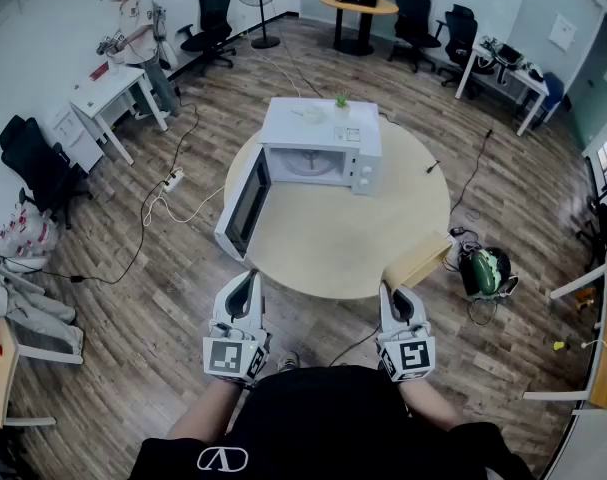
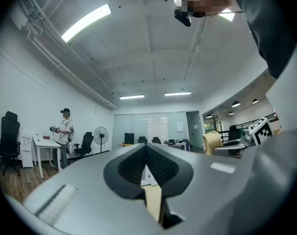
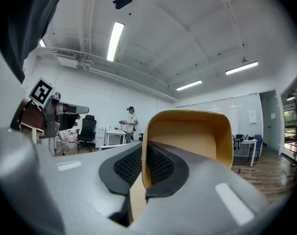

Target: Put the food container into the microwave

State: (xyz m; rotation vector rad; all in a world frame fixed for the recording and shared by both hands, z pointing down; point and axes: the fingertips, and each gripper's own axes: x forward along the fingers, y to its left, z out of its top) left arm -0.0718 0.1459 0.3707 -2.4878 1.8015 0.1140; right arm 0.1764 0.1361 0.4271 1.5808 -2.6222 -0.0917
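A white microwave (image 1: pixel 321 148) stands on the far side of a round pale table (image 1: pixel 353 238), its door (image 1: pixel 245 206) swung wide open to the left. My right gripper (image 1: pixel 394 293) is at the table's near right edge, shut on the wall of a tan food container (image 1: pixel 419 259). In the right gripper view the container (image 3: pixel 187 141) rises open-mouthed above the closed jaws of the right gripper (image 3: pixel 143 155). My left gripper (image 1: pixel 245 286) hovers just off the table's near left edge, shut with nothing in it. In its own view the left gripper (image 2: pixel 146 153) shows pads pressed together.
A small plant (image 1: pixel 341 100) and papers lie on the microwave's top. A person (image 1: pixel 135 28) stands at a white desk (image 1: pixel 108 93) at the back left. Cables and a power strip (image 1: pixel 171 179) trail on the wood floor. A green device (image 1: pixel 486 268) sits right of the table.
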